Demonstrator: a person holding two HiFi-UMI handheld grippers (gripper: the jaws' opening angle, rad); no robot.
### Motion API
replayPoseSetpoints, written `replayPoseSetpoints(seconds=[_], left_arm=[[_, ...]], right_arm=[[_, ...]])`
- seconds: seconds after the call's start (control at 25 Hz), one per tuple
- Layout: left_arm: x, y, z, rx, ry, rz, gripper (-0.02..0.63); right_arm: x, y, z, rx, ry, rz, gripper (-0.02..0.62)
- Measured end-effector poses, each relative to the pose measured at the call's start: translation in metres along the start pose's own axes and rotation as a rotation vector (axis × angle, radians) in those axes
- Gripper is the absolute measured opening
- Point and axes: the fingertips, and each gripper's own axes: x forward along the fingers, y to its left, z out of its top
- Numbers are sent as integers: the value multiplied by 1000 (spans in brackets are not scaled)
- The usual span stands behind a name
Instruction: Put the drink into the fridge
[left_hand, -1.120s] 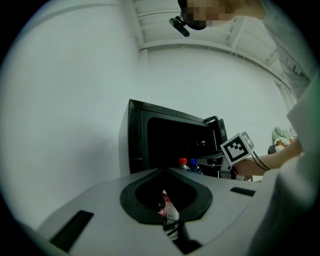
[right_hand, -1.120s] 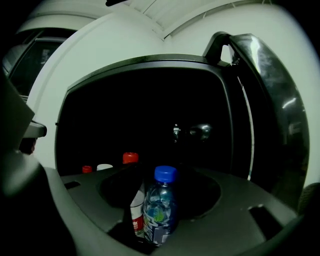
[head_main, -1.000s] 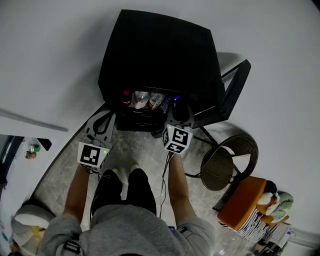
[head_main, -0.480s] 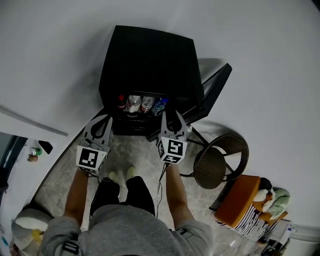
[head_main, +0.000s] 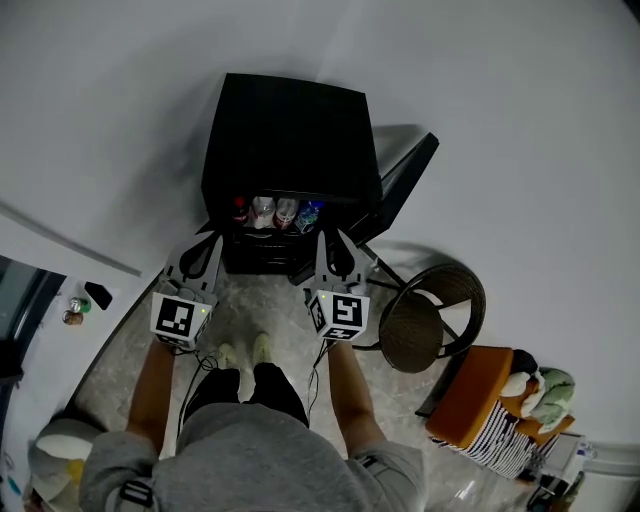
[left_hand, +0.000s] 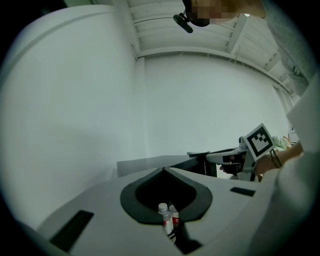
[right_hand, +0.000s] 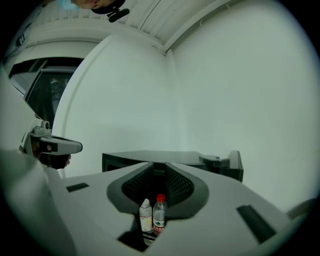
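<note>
The black mini fridge (head_main: 290, 130) stands on the floor with its door (head_main: 400, 190) swung open to the right. Several drink bottles (head_main: 272, 212) stand in a row on its top shelf. My left gripper (head_main: 208, 238) hovers in front of the fridge's left side, its jaws closed tip to tip and empty. My right gripper (head_main: 330, 238) hangs before the shelf's right end. Its jaws have just been closing, a narrow gap remains, and nothing is between them. Through that gap the right gripper view shows a red-capped bottle (right_hand: 159, 212) and a white-capped bottle (right_hand: 145, 215).
A round wicker stool (head_main: 430, 320) on thin metal legs stands right of the open door. Beyond it lie an orange cushion (head_main: 470, 400) and a heap of clothes (head_main: 545, 395). A white counter edge (head_main: 60, 250) with small items runs along the left.
Both grippers have pulled back from the fridge shelf and risen. The right jaws, wide open at the bottles a second ago, have narrowed.
</note>
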Motion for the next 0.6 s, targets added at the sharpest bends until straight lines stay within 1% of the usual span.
replayPoseSetpoints(seconds=[0.24, 0.4, 0.6], left_arm=[[-16, -8, 25, 15, -18, -15, 5], [-26, -12, 37, 17, -23, -19, 5], [-41, -16, 40, 36, -15, -19, 5]], right_arm=[[-24, 15, 38, -22, -41, 37, 65], [-38, 27, 51, -28, -52, 73, 54], [-59, 36, 57, -35, -59, 83, 46]])
